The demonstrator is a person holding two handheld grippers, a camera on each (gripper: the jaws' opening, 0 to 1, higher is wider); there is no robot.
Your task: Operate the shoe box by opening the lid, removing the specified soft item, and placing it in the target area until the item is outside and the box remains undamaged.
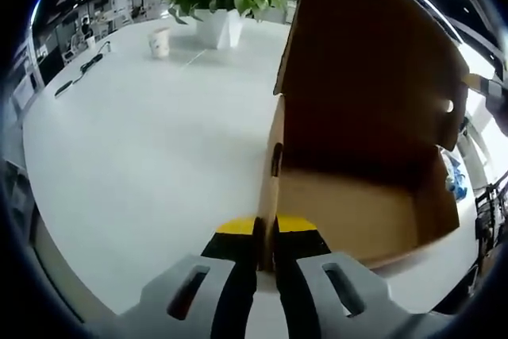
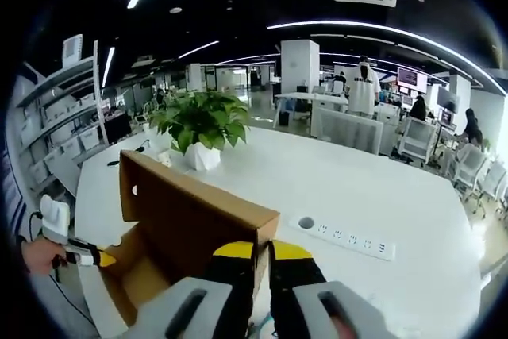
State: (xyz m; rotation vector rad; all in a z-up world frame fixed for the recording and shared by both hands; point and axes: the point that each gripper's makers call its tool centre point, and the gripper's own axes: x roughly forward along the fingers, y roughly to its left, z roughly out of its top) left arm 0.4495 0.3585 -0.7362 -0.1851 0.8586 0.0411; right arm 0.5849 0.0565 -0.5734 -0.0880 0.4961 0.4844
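Observation:
A brown cardboard shoe box (image 1: 349,212) stands open on the white table (image 1: 143,156), its lid (image 1: 373,61) raised upright. Its inside looks bare as far as it shows. My left gripper (image 1: 266,232) is shut on the box's near side wall, yellow tips on either side of the cardboard. In the right gripper view my right gripper (image 2: 262,250) is shut on the edge of the raised lid (image 2: 190,208). There the left gripper (image 2: 83,258), held by a hand, sits at the box's (image 2: 143,275) far left wall. Something blue and white (image 1: 456,179) shows just past the box's right wall.
A potted green plant (image 2: 198,129) in a white pot stands on the table behind the box, with a paper cup (image 1: 159,41) near it. A white power strip (image 2: 345,237) is set into the table to the right. People and office chairs are beyond the table.

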